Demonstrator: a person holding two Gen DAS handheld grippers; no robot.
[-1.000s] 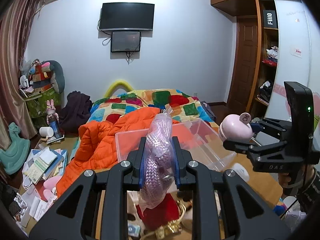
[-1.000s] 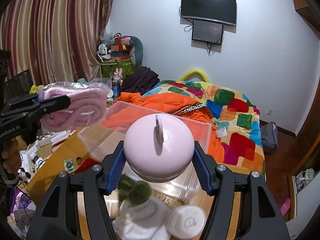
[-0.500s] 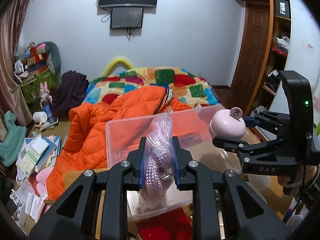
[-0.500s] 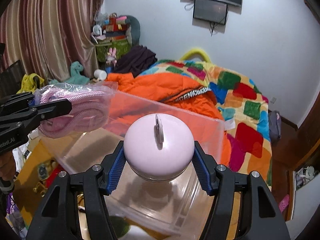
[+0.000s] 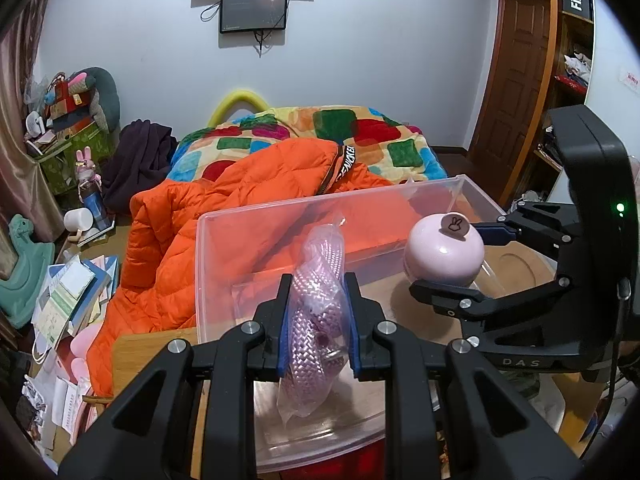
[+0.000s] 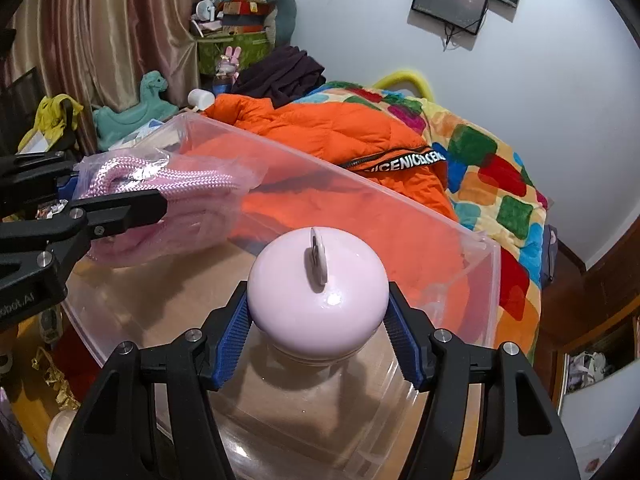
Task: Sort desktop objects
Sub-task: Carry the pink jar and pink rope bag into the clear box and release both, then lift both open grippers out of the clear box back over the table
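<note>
My left gripper (image 5: 318,316) is shut on a clear bag of pink braided rope (image 5: 318,280) and holds it over the open clear plastic bin (image 5: 280,216). My right gripper (image 6: 318,320) is shut on a round pink jar (image 6: 318,292) with a small tab on its top, also held over the bin (image 6: 400,200). In the left wrist view the right gripper (image 5: 460,260) and the jar (image 5: 444,252) are to the right of the rope. In the right wrist view the left gripper (image 6: 152,200) and the rope bag (image 6: 168,196) are at the left.
The bin stands on a wooden desk (image 5: 156,348). Beyond it lie an orange jacket (image 5: 240,200) and a bed with a patchwork quilt (image 5: 360,136). Books and papers (image 5: 68,292) cover the floor at the left. Small items (image 6: 52,372) lie on the desk beside the bin.
Both grippers have moved forward and down over the bin, each still holding its object. The bin now fills the lower part of both views.
</note>
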